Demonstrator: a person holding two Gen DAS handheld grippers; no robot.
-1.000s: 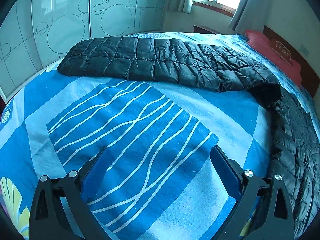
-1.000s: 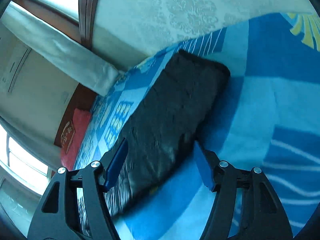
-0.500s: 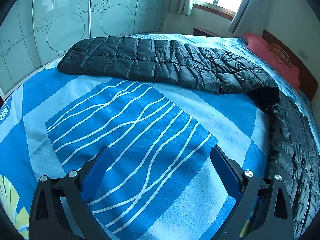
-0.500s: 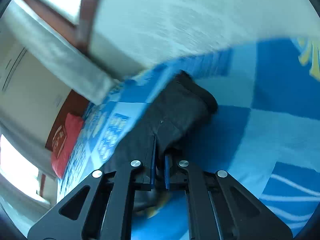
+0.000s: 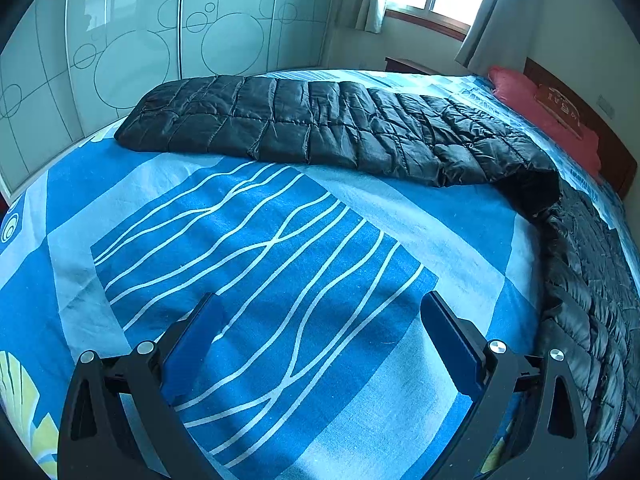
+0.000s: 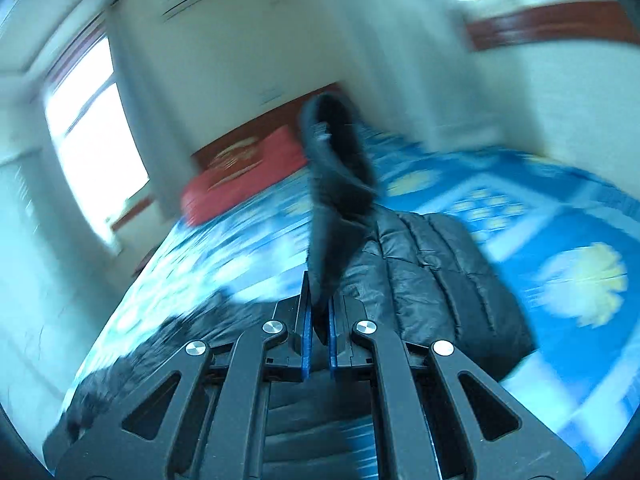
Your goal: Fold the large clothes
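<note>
You are only beginning the fold: your right claw (image 6: 317,322) is pinching a lifted end of the black padded coat (image 5: 320,124), which is lying stretched across the bed (image 5: 280,248), while your left claw (image 5: 320,336) is hovering wide and empty.

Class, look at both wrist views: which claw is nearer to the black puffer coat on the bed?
Right. The right claw is shut on the black puffer coat; the left claw hangs open over the bedsheet, apart from it.
</note>
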